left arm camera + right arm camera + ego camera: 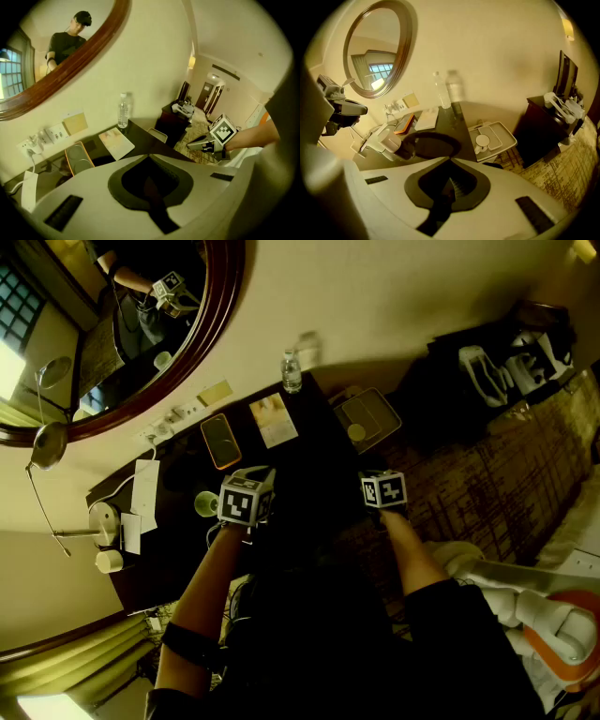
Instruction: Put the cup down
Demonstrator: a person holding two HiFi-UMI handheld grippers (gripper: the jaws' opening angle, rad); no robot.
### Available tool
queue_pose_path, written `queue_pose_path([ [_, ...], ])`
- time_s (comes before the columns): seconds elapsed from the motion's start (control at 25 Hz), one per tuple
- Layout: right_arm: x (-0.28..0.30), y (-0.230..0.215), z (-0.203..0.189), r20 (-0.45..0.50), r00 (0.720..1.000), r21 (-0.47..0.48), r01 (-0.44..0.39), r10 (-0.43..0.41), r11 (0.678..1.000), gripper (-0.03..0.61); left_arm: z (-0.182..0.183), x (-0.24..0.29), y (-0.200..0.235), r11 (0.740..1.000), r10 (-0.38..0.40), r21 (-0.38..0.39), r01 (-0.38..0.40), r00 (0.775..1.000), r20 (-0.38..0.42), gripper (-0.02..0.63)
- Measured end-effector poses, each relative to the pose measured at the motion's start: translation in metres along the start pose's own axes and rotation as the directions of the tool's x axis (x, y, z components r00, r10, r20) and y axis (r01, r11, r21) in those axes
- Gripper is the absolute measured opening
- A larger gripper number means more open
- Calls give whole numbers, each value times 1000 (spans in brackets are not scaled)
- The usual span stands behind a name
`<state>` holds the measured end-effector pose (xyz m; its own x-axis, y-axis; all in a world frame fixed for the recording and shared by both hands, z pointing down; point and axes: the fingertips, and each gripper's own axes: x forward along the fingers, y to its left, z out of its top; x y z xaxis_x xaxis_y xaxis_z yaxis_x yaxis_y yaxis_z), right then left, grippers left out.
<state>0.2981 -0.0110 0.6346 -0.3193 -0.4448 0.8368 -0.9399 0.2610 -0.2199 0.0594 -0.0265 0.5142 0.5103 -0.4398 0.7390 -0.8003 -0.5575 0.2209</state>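
A pale cup point(204, 503) stands on the dark desk point(309, 442), just left of my left gripper's marker cube point(246, 498); in the right gripper view the cup point(389, 140) shows on the desk, below the left gripper. My left gripper point(149, 157) is shut with nothing between its jaws and hovers over the desk. My right gripper point(450, 162) is also shut and empty, near the desk's right end; its marker cube point(383, 488) is beside the left one. A second small cup point(482, 140) sits on a white tray point(506, 136).
A water bottle point(292, 371) stands by the wall with a booklet point(274, 420) and an orange-rimmed tray point(221, 441) beside it. A kettle point(103, 519) and cables lie at the desk's left end. An oval mirror point(220, 306) hangs above. A dark cabinet point(553, 117) stands right.
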Motion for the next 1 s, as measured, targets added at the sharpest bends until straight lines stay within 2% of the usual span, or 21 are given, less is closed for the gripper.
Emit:
queue_pose_path([
  [0.16,1,30,33,61,997,-56,-38,41,998,21,7,-18,21,999,35,-4,-35,996,87,2],
  [0.28,4,70,62,111,985,-95,-121,131,988,20,8,-41,37,997,76,-25,-73,986,150,2],
  [0.36,5,98,80,137,971,-141,-176,195,974,20,5,-56,51,994,109,-34,-105,975,195,2],
  [0.52,9,146,108,165,947,-283,-222,275,933,20,-10,-87,81,982,187,-69,-175,945,267,2],
  [0.72,17,214,125,153,899,-445,-308,411,841,20,-34,-125,112,959,283,-123,-257,902,324,2],
  [1.0,11,302,122,71,833,-647,-380,548,661,20,-68,-175,150,915,401,-205,-347,832,383,2],
])
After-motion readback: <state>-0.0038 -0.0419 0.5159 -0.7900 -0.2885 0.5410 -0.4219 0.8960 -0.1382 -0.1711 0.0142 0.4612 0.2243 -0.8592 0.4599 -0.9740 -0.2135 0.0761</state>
